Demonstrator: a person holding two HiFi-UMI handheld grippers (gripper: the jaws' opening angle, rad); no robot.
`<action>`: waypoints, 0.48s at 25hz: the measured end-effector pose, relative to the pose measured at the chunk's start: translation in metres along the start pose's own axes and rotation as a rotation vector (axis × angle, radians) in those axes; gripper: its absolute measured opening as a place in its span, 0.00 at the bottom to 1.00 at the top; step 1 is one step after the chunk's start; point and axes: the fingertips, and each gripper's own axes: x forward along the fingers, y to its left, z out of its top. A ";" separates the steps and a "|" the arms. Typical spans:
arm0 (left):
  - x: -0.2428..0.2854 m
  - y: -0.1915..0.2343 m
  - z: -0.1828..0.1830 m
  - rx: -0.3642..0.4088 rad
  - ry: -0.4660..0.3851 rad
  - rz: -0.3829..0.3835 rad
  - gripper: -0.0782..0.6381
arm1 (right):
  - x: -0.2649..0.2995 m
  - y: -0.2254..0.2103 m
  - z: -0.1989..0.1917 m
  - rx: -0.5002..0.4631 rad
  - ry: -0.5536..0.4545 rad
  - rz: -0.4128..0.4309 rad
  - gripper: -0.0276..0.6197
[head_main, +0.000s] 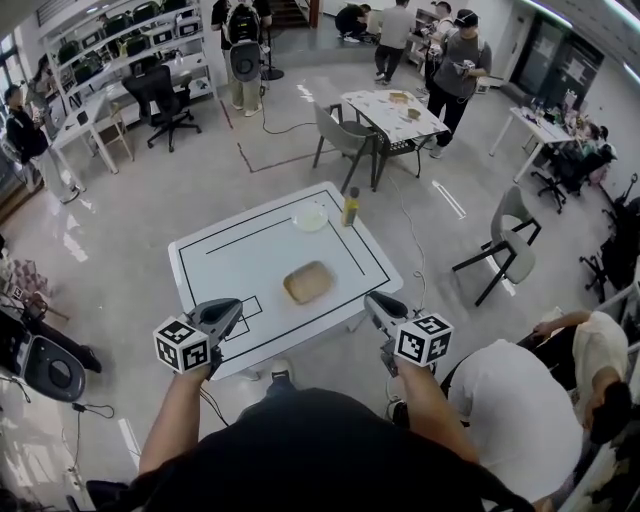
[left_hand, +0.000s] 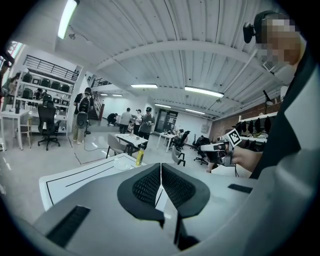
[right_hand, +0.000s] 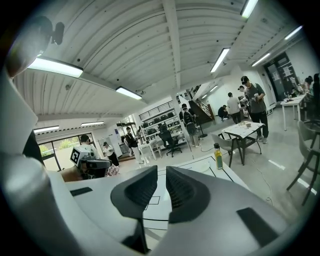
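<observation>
A white table (head_main: 230, 262) marked with black lines stands in front of me. On it lie a tan slice of bread (head_main: 308, 282), a white plate (head_main: 310, 217) and a yellow bottle (head_main: 351, 207) at the far edge. My left gripper (head_main: 238, 306) hovers over the near left corner, its jaws shut and empty (left_hand: 161, 167). Over the near right corner my right gripper (head_main: 370, 298) holds nothing, its pads a narrow slit apart (right_hand: 162, 172). The bottle (left_hand: 139, 158) (right_hand: 218, 156) and plate (left_hand: 122, 164) (right_hand: 201, 167) show beyond both jaws. The bread is hidden in both gripper views.
A person in a white shirt (head_main: 525, 400) sits close at my right. A grey chair (head_main: 512, 243) stands right of the table. Behind it is a second table (head_main: 392, 112) with chairs and several people standing. Desks and shelves (head_main: 120, 60) line the far left.
</observation>
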 end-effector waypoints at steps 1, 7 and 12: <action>0.002 0.005 0.000 -0.002 0.002 -0.001 0.15 | 0.004 -0.002 0.002 -0.001 -0.004 -0.002 0.15; 0.015 0.027 0.010 -0.010 0.008 -0.015 0.15 | 0.023 -0.013 0.016 -0.001 -0.016 -0.026 0.15; 0.026 0.040 0.018 -0.011 0.007 -0.026 0.15 | 0.038 -0.018 0.025 0.001 -0.020 -0.011 0.15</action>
